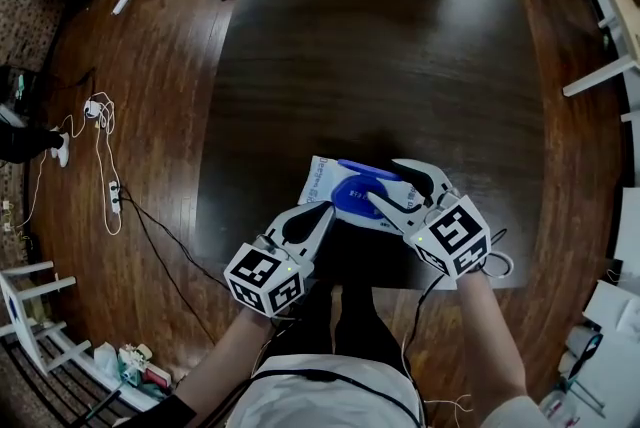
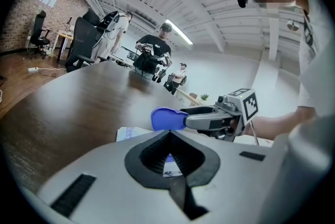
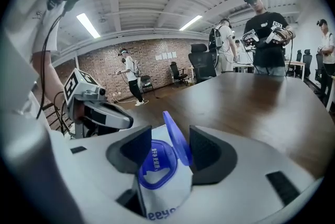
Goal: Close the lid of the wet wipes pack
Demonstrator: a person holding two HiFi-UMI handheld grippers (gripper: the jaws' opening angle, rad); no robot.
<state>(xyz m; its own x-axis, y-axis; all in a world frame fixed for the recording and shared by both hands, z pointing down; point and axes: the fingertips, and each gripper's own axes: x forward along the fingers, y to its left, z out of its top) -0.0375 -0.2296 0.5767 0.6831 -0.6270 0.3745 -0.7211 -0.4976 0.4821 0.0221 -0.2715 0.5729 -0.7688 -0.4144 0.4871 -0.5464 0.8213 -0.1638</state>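
At table's (image 1: 380, 66) near edge, wipes pack (image 1: 318, 178) crosswise, lid (image 3: 176, 136) upright in gaping right claw (image 1: 385, 183); left claw (image 1: 324, 210) closed

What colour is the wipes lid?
The lid is blue, clearest in the right gripper view.

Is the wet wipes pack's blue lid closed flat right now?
No, the right gripper view shows the blue lid standing upright off the wet wipes pack, between the spread jaws of the right tool.

The wet wipes pack (image 3: 163, 203) bears blue lettering at its near end, of which only "eeye" can be read. Smaller print on the label beside its raised lid (image 3: 177, 137) is too blurred to read.
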